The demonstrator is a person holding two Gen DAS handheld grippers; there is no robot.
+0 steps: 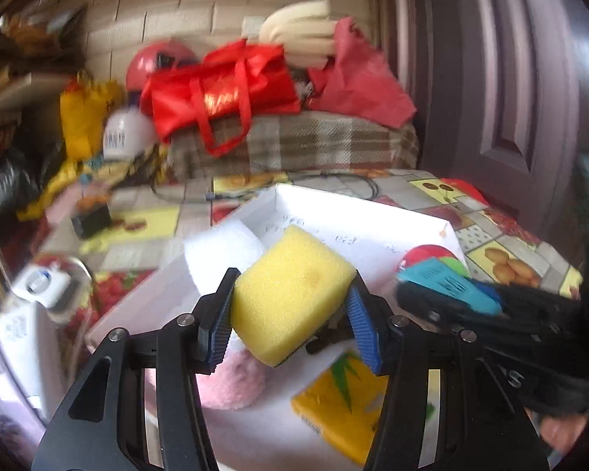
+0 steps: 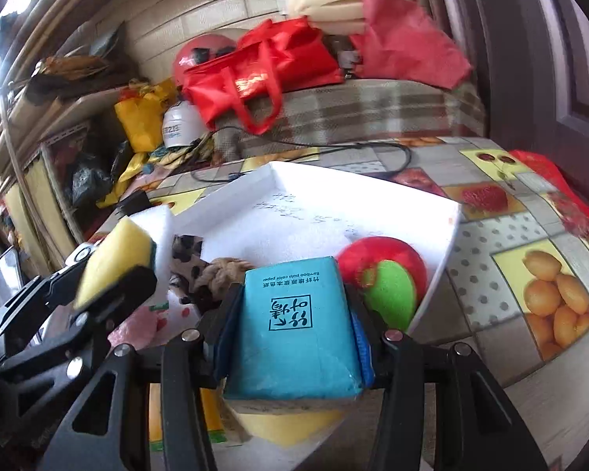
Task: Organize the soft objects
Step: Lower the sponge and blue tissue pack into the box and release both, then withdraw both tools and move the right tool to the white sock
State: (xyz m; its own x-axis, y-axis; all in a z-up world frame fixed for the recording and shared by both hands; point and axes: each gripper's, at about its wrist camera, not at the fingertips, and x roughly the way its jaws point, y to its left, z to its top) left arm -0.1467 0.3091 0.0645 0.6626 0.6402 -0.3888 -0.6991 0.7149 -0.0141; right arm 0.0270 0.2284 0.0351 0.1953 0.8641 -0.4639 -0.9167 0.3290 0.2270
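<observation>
Left gripper (image 1: 292,316): closed on the yellow sponge (image 1: 290,294), blue pads pressing its two side faces; held above the near part of the white tray (image 1: 373,206).
Right gripper (image 2: 290,329): closed on the blue tissue pack (image 2: 294,322), pads on its long sides; held over the tray's near right.
Sponge handling: very light, open foam, gives under the pads; dark scouring layer on one face looks stiffer. Grip mid-body across the foam, as now; likely springs back on release.
Tissue pack handling: light, soft paper in slick film; sides dent slightly. Likely to slide if held loosely; hold across the narrow width, near the middle.
Tray contents: red-and-green ball (image 2: 385,274) at far right, knotted rope (image 2: 224,269) and spotted cloth (image 2: 186,255) at left, pink plush (image 1: 231,384) and yellow tissue pack (image 1: 341,400) near.
Tabletop (image 2: 530,259): fruit-print cover, carries the tray.
</observation>
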